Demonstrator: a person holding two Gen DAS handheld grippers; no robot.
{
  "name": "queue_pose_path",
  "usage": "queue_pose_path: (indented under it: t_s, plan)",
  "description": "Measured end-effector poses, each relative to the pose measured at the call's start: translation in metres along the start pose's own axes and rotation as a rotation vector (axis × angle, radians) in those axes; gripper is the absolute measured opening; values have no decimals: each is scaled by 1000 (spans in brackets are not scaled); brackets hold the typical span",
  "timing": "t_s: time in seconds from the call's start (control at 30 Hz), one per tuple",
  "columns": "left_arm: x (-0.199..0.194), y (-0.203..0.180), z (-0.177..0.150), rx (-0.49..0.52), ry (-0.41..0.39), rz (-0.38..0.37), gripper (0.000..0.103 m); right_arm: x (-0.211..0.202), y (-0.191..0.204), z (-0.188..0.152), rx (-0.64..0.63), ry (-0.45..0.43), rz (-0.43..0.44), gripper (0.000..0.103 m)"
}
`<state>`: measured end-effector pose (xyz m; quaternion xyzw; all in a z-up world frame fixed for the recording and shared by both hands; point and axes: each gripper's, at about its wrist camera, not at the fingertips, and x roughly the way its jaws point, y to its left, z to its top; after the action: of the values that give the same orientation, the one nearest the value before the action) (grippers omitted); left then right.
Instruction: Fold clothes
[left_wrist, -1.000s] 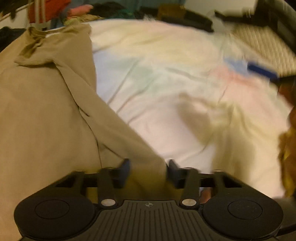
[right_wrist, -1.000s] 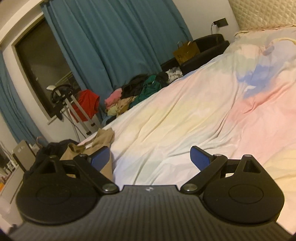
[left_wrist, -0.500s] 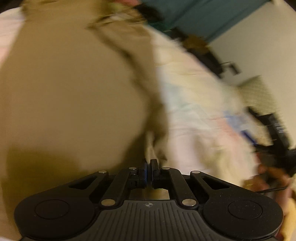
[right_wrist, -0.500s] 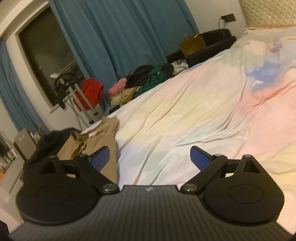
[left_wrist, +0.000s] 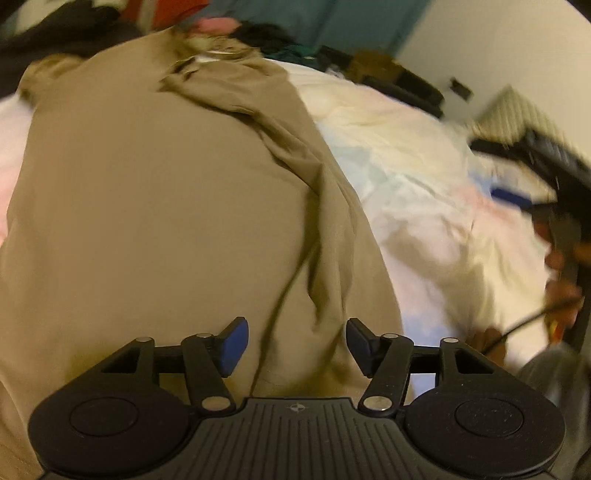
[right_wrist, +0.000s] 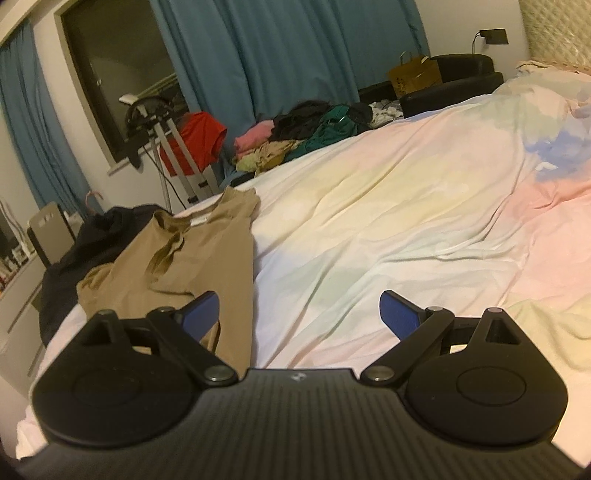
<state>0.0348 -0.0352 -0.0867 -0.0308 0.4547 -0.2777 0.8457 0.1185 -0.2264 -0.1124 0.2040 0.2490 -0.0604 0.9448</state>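
A tan shirt (left_wrist: 155, 206) lies spread on the bed, its right side folded inward with a creased sleeve running down the fold. My left gripper (left_wrist: 297, 347) is open and empty, just above the shirt's near hem. My right gripper (right_wrist: 299, 314) is open and empty, hovering over the pastel bedsheet (right_wrist: 388, 206) to the right of the shirt (right_wrist: 184, 254). The right gripper also shows blurred at the right edge of the left wrist view (left_wrist: 517, 195).
A pile of mixed clothes (right_wrist: 306, 133) lies at the far edge of the bed. A dark garment (right_wrist: 85, 243) lies left of the shirt. A stand with a red garment (right_wrist: 192, 140), blue curtains and a black sofa (right_wrist: 450, 85) stand beyond the bed.
My left gripper closed on the shirt's right edge, carried it over to the left, then opened and let it go. My right gripper has drifted slightly, staying open.
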Motion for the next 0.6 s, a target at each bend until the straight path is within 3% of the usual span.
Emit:
queue_pose_path:
  t_s: [0.1,0.23,0.43,0.6]
  plan:
    - [-6,-11,-2,63,-24,-9,62,3,5,-3,-8,18,6,95]
    - [-8,-15,-1,50,-53,-5,62,4,13,-9,-28,26,51,95]
    - [5,-1,-3,-61,7,33,47,7,38,-10,-101,4,230,94]
    - [7,7,-5,-109,-7,20,31,57,83,17,-164,83,326,94]
